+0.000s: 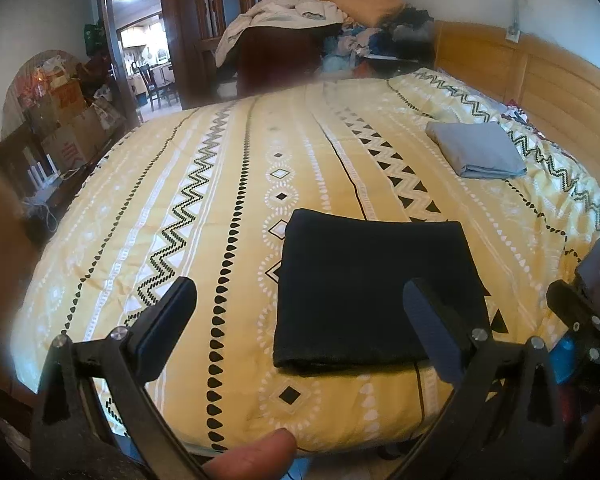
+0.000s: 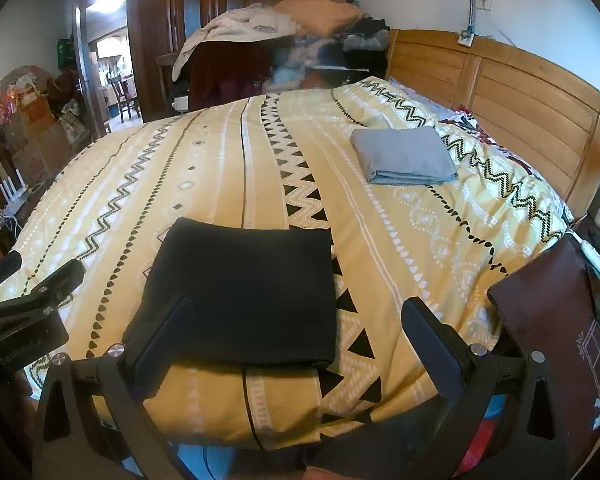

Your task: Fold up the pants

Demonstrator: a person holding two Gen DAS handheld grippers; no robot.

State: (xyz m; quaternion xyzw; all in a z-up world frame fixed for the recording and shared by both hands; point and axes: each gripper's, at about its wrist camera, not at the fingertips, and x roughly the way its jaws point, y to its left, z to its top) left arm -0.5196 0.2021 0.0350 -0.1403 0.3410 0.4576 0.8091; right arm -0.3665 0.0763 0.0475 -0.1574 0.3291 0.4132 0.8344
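Black pants (image 1: 374,292) folded, near bed edge (image 1: 260,432) at 6 o'clock. Left gripper (image 1: 304,332), right gripper (image 2: 296,340) wide apart, empty. Risk: a finger snagging cloth would undo fold.

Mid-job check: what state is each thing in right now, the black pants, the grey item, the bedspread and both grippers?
black pants: folded into a compact rectangle, lying flat, not gripped.
grey folded cloth: folded, lying apart near the headboard.
bedspread: spread over the bed, lightly wrinkled.
left gripper: open, holding nothing.
right gripper: open, holding nothing.
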